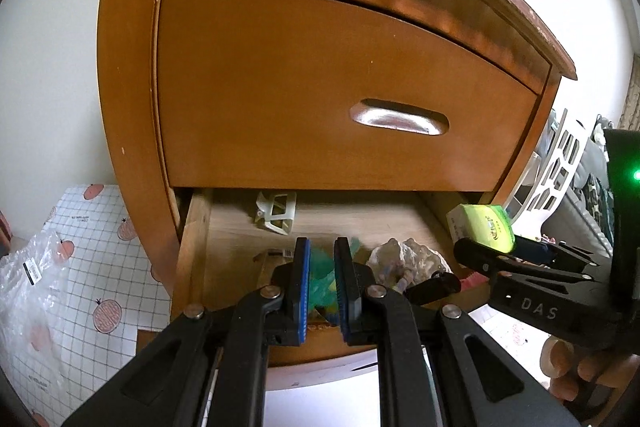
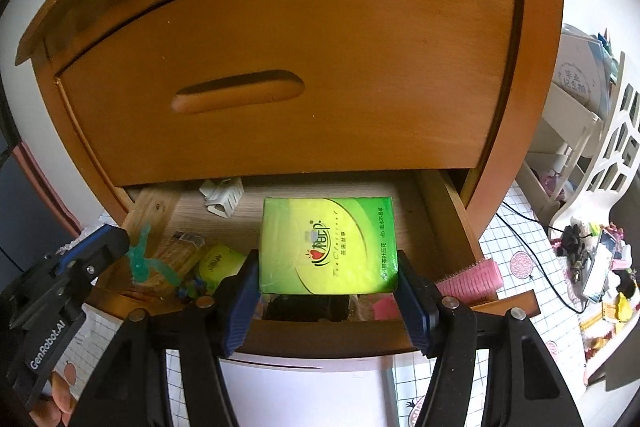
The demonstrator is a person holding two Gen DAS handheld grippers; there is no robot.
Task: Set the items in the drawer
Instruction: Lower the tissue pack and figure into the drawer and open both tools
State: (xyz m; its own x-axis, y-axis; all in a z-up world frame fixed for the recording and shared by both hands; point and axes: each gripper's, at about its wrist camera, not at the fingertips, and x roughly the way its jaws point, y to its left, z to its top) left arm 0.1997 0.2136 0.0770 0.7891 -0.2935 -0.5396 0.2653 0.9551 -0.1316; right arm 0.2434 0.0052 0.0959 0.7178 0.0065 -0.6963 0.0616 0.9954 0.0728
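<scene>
Left tool: jaws drawn close, pads pinching a thin teal-green piece — angled downward.
Right tool: jaws spread wide, blue pads pressed on both sides of a green pack — tilted down.
Left hand: fingers wrapped under its tool's handle.
Right hand: fingertips curled beneath its tool's body.

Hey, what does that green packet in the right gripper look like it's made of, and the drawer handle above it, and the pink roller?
Green packet: glossy plastic film, probably over soft tissue; it shines and its edges are rounded.
Drawer handle: looks like brushed metal in the left wrist view, silvery with soft highlights, though the right wrist view shows it wood-coloured.
Pink roller: likely plastic, ribbed with fine bristles.
</scene>
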